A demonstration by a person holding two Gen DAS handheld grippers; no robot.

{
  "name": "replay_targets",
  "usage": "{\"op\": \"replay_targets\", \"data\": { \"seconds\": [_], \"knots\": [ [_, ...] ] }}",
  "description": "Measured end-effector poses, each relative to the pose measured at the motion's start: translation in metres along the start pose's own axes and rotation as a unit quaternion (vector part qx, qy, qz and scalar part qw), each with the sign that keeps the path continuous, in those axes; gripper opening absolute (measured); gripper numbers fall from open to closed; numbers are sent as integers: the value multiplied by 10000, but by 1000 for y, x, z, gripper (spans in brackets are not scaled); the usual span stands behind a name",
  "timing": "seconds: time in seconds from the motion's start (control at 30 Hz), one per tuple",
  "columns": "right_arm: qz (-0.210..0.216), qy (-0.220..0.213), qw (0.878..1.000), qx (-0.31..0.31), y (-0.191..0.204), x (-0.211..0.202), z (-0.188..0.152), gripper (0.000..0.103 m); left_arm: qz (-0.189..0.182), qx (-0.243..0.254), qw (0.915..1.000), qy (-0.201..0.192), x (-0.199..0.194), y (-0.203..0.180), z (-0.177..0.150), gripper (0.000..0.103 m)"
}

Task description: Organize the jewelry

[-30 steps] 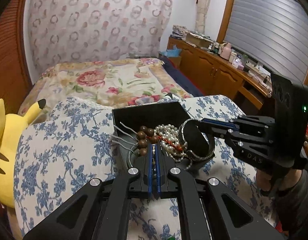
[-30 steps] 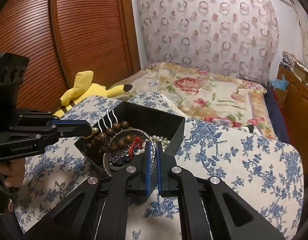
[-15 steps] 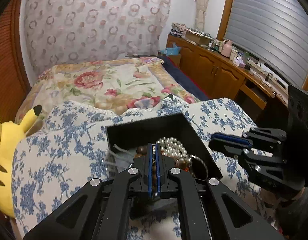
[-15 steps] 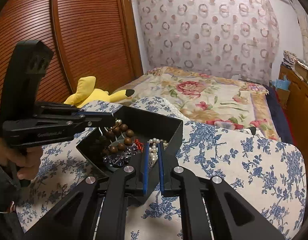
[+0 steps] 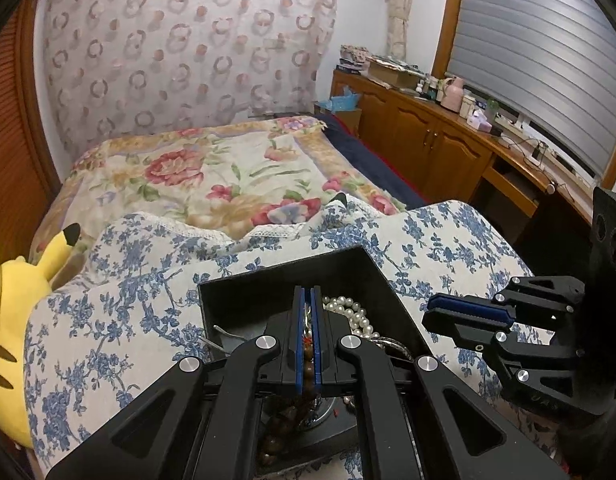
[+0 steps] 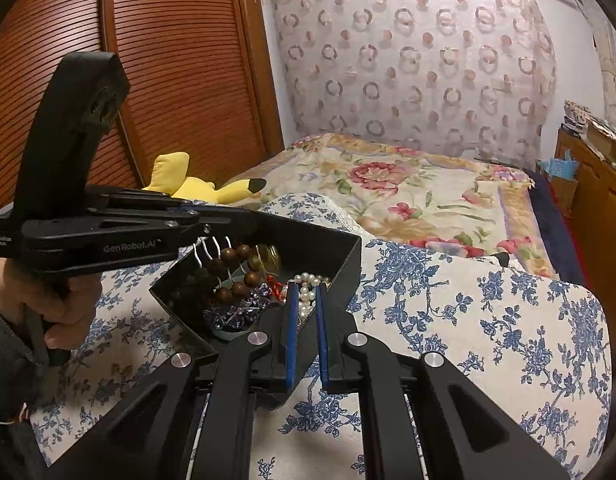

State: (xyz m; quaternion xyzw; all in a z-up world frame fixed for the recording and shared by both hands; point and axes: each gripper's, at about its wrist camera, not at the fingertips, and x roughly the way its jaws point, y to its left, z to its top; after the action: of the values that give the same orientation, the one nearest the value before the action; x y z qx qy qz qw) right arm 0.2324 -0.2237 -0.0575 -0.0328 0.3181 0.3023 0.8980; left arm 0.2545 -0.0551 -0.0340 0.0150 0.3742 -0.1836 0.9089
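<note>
The black box (image 6: 340,256) stood on the blue-flowered cloth (image 6: 488,320), holding pearls (image 6: 308,288). The left gripper (image 5: 307,300) was clamped on the brown bead bracelet (image 6: 232,256), above the box. The right gripper (image 6: 304,292) had a narrow gap, gripping nothing, at the near right edge of the box.

Wrist cams close, sharing box (image 5: 244,300)

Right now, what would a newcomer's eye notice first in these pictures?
First, the black box of tangled jewelry on the blue-flowered cloth: wooden beads and pearls. The left gripper is shut above it, at its far rim. Behind lies a yellow plush by the wooden doors.
</note>
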Motion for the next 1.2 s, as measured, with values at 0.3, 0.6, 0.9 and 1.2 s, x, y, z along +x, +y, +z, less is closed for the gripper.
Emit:
{"op": "replay_targets", "data": {
  "seconds": [0.3, 0.6, 0.9, 1.2],
  "knots": [
    [-1, 42, 9998, -184, 14, -20, -10, 10, 73, -204, 9996, -183, -40, 15, -24, 42],
    [287, 387, 9978, -445, 74, -25, -41, 17, 415, -345, 9984, -189, -88, 41, -74, 67],
    [623, 776, 9927, -676, 126, -20, -72, 27, 725, -420, 9965, 6, -107, 62, -122, 94],
    [810, 1138, 9858, -936, 159, -11, -89, 35, 799, -475, 9948, 424, -96, 69, -160, 95]
  ]
}}
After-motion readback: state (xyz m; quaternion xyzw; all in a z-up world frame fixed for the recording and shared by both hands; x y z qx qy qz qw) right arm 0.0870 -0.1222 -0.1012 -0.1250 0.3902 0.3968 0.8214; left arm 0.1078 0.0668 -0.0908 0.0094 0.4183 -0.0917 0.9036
